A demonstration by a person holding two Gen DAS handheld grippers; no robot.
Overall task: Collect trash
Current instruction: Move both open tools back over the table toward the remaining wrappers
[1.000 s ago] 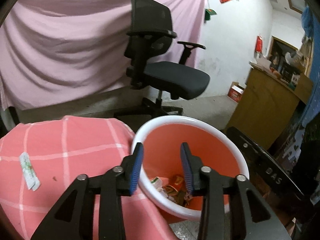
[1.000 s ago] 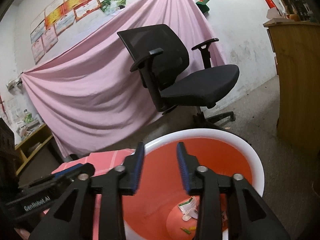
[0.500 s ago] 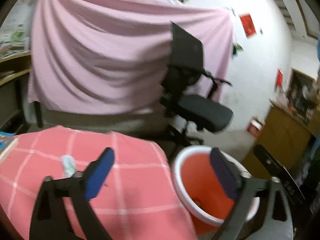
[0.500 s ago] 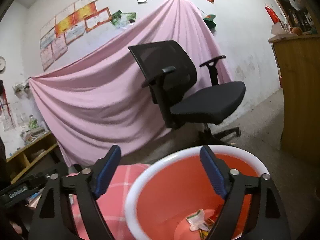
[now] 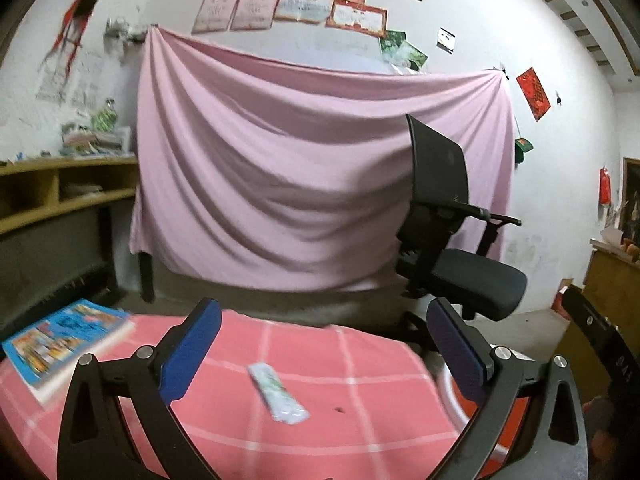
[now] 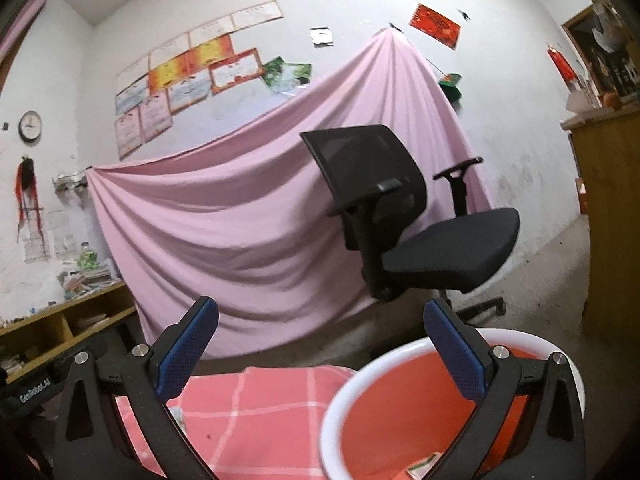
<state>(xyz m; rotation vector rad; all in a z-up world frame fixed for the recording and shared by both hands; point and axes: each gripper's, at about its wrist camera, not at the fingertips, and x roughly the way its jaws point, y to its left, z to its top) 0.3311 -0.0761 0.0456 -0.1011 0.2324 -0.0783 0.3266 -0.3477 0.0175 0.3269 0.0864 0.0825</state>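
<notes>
A white and green wrapper (image 5: 278, 393) lies flat on the pink checked tablecloth (image 5: 360, 420). My left gripper (image 5: 323, 316) hovers open above the cloth, and the wrapper shows between and below its blue pads, untouched. To the right stands the red bin with a white rim (image 6: 340, 396); only an edge of this bin (image 5: 448, 394) shows in the left wrist view. My right gripper (image 6: 320, 316) hangs over the bin's near left side. Its jaws are opening and hold nothing. Scraps of trash (image 6: 420, 466) lie at the bottom of the bin.
A colourful book (image 5: 66, 342) lies on the table's far left corner. A black office chair (image 6: 440, 248) stands behind the bin before a hanging pink sheet (image 5: 300, 184). A wooden cabinet (image 6: 608, 216) is at the right, low shelves (image 5: 60, 192) at the left.
Both grippers opened wide from nearly shut and rose. The left one swung left from above the bin to over the table and the wrapper. The right one stays above the bin.
</notes>
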